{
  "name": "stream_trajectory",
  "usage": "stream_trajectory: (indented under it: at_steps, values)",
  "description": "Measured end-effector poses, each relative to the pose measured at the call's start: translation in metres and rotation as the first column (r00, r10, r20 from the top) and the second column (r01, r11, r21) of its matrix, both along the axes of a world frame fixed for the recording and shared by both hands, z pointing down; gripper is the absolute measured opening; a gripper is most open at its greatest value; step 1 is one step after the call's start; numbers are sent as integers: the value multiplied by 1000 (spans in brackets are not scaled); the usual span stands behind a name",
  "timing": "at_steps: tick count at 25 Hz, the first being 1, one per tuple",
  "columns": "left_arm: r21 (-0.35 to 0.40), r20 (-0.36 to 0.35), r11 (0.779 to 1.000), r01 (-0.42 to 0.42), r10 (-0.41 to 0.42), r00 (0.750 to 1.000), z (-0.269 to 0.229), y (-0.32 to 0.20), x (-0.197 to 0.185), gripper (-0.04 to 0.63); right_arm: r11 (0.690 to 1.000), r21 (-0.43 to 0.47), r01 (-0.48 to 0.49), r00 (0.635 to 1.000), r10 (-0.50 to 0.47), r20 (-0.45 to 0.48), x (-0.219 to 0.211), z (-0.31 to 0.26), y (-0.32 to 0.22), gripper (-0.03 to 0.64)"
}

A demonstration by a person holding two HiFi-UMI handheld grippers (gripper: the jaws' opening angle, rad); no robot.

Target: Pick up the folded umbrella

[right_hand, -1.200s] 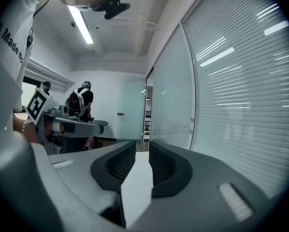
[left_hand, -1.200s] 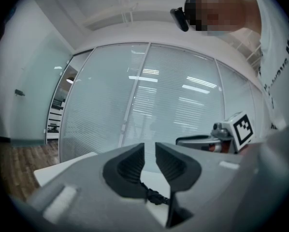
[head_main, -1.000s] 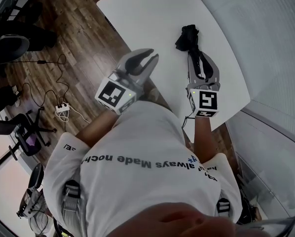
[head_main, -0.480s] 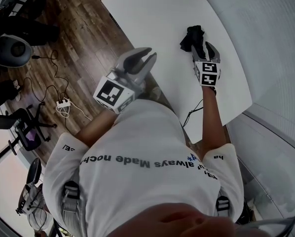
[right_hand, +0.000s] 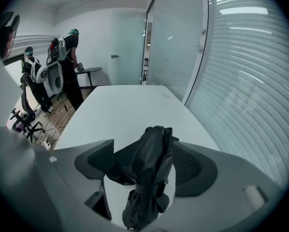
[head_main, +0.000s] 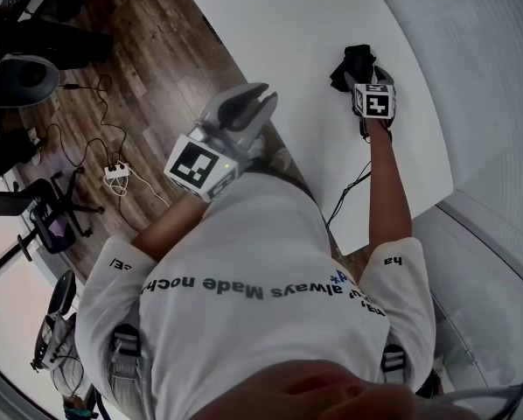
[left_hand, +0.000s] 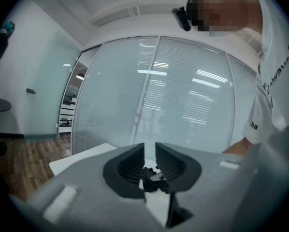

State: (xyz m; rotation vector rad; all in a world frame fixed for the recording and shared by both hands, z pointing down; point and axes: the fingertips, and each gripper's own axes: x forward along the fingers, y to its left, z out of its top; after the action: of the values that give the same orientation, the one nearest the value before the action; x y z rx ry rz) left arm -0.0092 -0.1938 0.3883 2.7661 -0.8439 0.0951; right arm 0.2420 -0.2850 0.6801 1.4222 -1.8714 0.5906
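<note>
The folded black umbrella (head_main: 352, 58) lies on the white table (head_main: 288, 24), near its right side. My right gripper (head_main: 364, 70) reaches down over it. In the right gripper view the umbrella (right_hand: 149, 168) lies lengthwise between the jaws of the right gripper (right_hand: 143, 146). The jaws are opening and their pads stand clear of the bundle on both sides. My left gripper (head_main: 260, 100) hovers off the table's near-left edge, over the floor. Its jaws (left_hand: 150, 146) are closed to a thin slit with nothing in them.
A black cable (head_main: 340, 201) trails from my right hand across the table to its near edge. Wooden floor on the left carries a power strip (head_main: 115, 171) and office chairs (head_main: 56, 230). Glass walls with blinds border the table's right. People (right_hand: 62, 71) stand far off.
My right gripper has travelled forward and down from the near table edge to the umbrella, and its jaws have spread around it. The left gripper has barely shifted.
</note>
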Motion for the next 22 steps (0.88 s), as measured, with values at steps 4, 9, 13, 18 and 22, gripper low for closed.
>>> stream_trajectory:
  at_steps: [4, 9, 13, 18, 22]
  values:
    - [-20, 16, 1000, 11, -10, 1000, 8, -8, -6, 69, 998, -66, -21, 1000, 21, -1, 6, 34, -17, 417]
    - [-43, 21, 999, 24, -23, 999, 11, -16, -6, 71, 984, -161, -74, 997, 77, 16, 18, 63, -32, 464]
    - [-58, 30, 998, 30, -28, 999, 13, -20, -6, 70, 971, -219, -93, 992, 109, 61, 22, 79, -40, 476]
    - [-70, 39, 997, 44, -42, 998, 16, -20, -14, 69, 958, -277, -77, 992, 101, 72, 18, 98, -44, 472]
    - [-77, 47, 996, 54, -51, 998, 22, -20, -17, 71, 954, -291, -74, 994, 94, 55, 20, 104, -46, 429]
